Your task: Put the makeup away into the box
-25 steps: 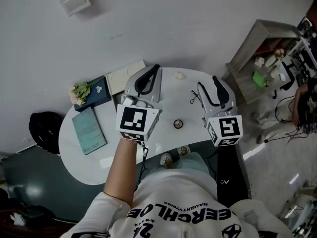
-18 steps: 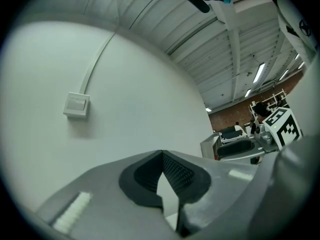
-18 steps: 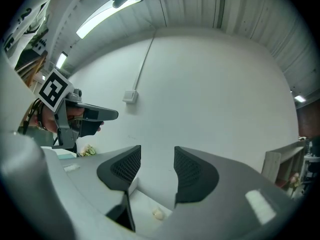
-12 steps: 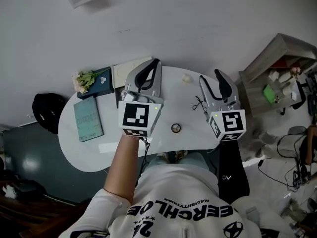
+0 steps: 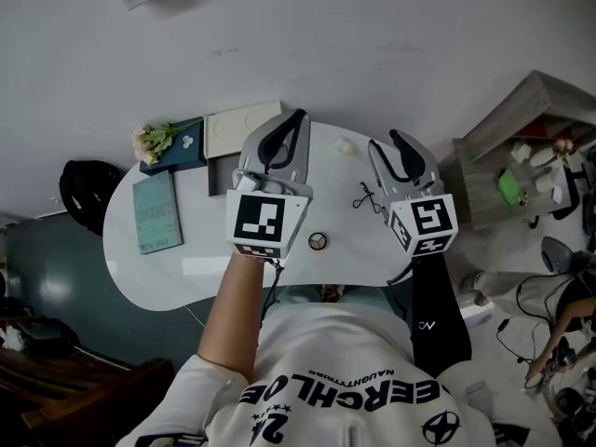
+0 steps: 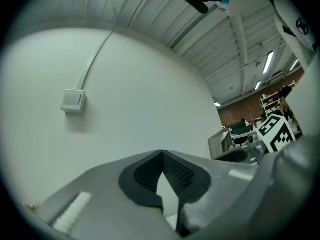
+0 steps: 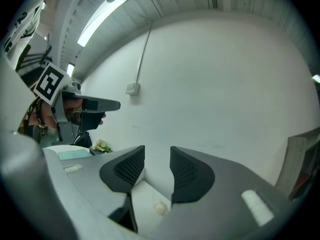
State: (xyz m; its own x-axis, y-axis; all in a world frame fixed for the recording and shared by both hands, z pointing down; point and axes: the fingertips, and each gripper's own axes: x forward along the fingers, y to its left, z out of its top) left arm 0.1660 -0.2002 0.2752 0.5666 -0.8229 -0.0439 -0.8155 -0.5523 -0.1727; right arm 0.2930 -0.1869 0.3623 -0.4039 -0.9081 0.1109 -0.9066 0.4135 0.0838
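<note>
Currently the small round item lies flat on the white table, near its front edge. It sits between the two grippers and neither touches it. A small pale lump rests toward the far edge. A thin black cord-like item lies just beside the right gripper. The cream box stands at the far edge of the table, just left of the left gripper; whether its lid is open cannot be determined. On the left gripper, the jaws are closed with the tips meeting, and nothing is held. On the right gripper, the jaws stand apart, having just been closing partway. Nothing is between its pads; only the pale lump shows on the table beyond the gap. Both grippers point toward the wall. Left of the cream box sits a dark blue case with flowers on it. A teal book lies nearer the front.
</note>
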